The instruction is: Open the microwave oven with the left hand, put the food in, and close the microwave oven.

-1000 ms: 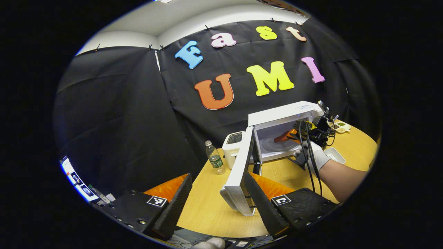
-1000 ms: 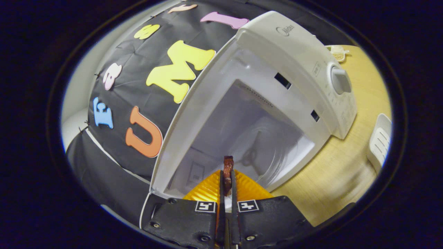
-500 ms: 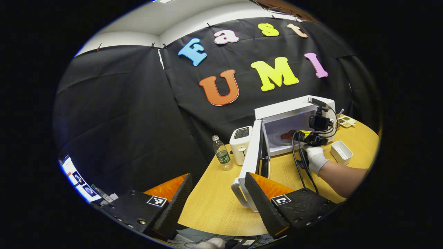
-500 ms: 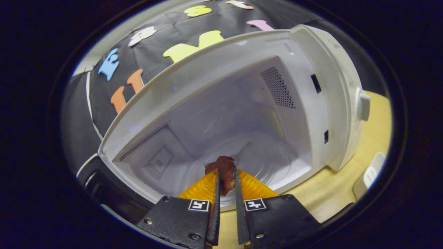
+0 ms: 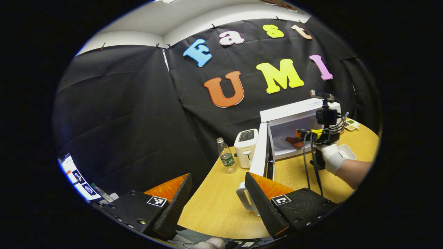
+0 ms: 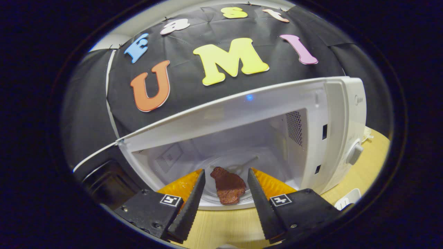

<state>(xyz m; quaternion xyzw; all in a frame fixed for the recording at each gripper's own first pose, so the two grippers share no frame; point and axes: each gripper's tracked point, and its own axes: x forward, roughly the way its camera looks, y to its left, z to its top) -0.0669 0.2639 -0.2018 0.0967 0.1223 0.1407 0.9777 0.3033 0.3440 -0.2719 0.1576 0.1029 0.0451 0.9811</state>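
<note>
Backing out next: right gripper (image 6: 224, 202), fingers wide apart & empty, lower centre; food (image 6: 228, 185) on microwave (image 6: 332, 114) plate. Left gripper (image 5: 218, 202) gaping, empty, beside door (image 5: 260, 157) — push it shut squarely.

In the right gripper view, the dark reddish-brown piece of food (image 6: 228, 185) is lying inside the open white microwave oven (image 6: 332, 138), lower centre of frame, on the pale wooden table (image 6: 367, 173).

In the left gripper view, a white toaster (image 5: 245, 148) and a clear plastic bottle (image 5: 226, 159) are standing left of the oven's open door (image 5: 261, 155).

Wooden table (image 5: 214, 207), on it microwave oven (image 5: 294, 114), toaster (image 5: 245, 148), water bottle (image 5: 226, 155), white tray (image 5: 347, 151)
</note>
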